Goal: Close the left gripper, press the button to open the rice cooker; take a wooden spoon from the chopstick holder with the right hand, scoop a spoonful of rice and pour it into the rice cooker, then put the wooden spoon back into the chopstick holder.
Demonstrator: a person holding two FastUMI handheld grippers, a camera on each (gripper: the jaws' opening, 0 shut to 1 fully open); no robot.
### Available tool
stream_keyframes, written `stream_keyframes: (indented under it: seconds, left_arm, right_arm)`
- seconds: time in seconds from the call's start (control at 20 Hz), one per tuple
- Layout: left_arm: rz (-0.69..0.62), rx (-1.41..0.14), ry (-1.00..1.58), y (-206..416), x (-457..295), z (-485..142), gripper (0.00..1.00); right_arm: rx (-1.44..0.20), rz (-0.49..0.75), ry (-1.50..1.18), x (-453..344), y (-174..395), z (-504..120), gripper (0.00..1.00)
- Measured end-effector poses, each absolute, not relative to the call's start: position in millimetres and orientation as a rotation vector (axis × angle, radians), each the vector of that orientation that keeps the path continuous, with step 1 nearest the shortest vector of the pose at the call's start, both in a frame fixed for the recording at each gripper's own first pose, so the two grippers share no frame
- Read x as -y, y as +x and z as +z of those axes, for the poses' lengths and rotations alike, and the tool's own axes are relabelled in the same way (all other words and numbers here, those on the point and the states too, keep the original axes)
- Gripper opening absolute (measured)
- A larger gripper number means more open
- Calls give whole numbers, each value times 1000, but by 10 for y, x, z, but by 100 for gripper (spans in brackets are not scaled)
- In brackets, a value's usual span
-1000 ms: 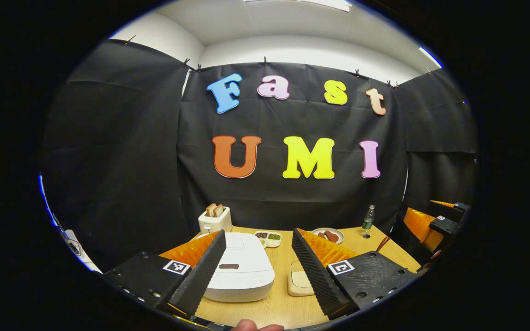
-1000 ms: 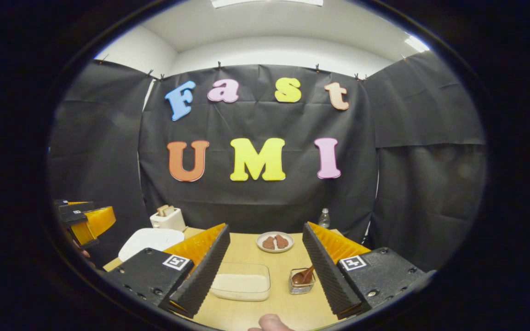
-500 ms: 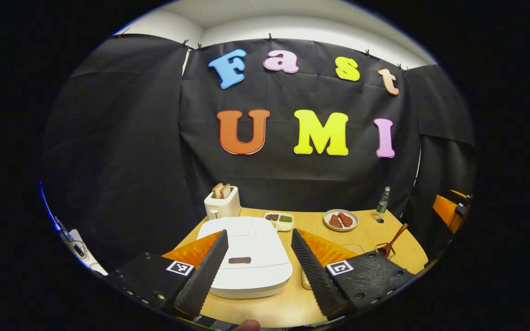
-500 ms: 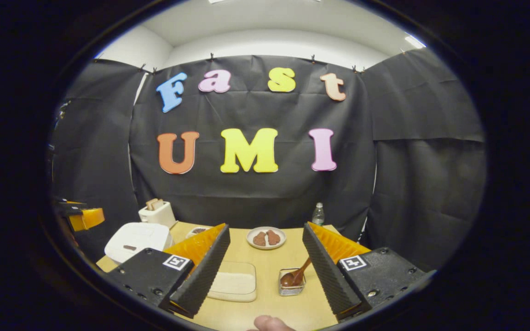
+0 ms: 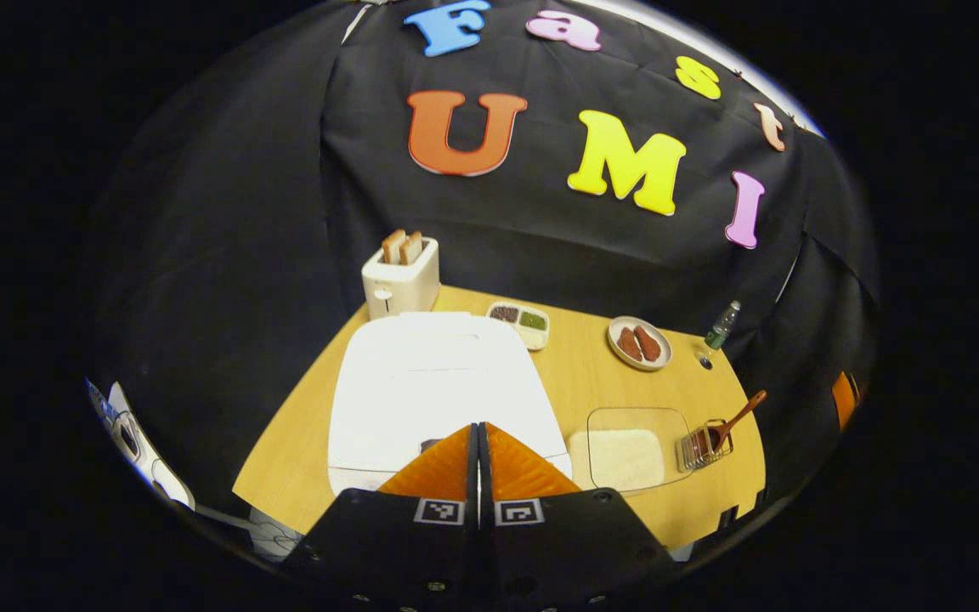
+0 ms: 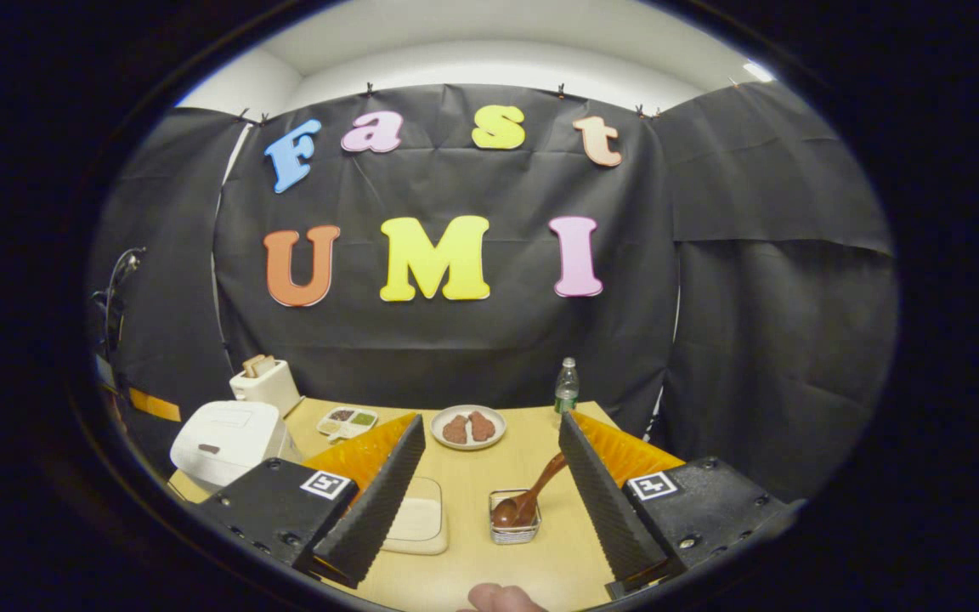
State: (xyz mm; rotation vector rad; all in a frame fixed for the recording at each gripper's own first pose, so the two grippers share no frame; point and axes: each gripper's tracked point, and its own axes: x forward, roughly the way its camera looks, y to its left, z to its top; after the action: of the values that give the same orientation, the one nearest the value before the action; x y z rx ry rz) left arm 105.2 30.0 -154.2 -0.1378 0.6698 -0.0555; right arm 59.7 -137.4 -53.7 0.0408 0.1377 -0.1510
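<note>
So far only the opening step looks done: the left gripper has its fingers brought fully together with nothing between them, and it hangs over the front edge of the rice cooker, tips pointing down toward the dark button on the lid. Contact with the button cannot be told, since the fingers cover most of it in the left gripper view. The lid lies flat and closed in both views, so the press counts as not yet done. The right gripper is wide open and holds nothing; it hovers above the table, aimed at the chopstick holder. The wooden spoon stands in that holder, bowl down, handle leaning up and to the right, untouched. The clear container of rice sits between cooker and holder, just beside the holder. Left to do, by my judgement: press and open, grasp spoon, scoop, pour into cooker, return spoon. A toaster, a plate and a bottle stand at the back, not involved.
</note>
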Motion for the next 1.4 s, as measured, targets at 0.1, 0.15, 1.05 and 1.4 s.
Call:
stream_keyframes:
  seconds: [0.1, 0.15, 1.05, 1.4]
  left_arm:
    - [-55, -707, -158, 1111, -354, -1672, 0]
    - [-56, -723, -172, 1145, -359, -1729, 0]
    - [22, -794, -177, 1226, -412, -2143, 0]
    - [26, -520, -160, 1537, -458, -1214, 28]
  right_arm:
    - [-152, -162, 43, 1433, 617, -592, 100]
    - [-161, -168, 42, 1463, 636, -628, 100]
    - [-212, -167, 0, 1576, 921, -680, 100]
    - [-173, -208, -7, 1803, 839, -518, 100]
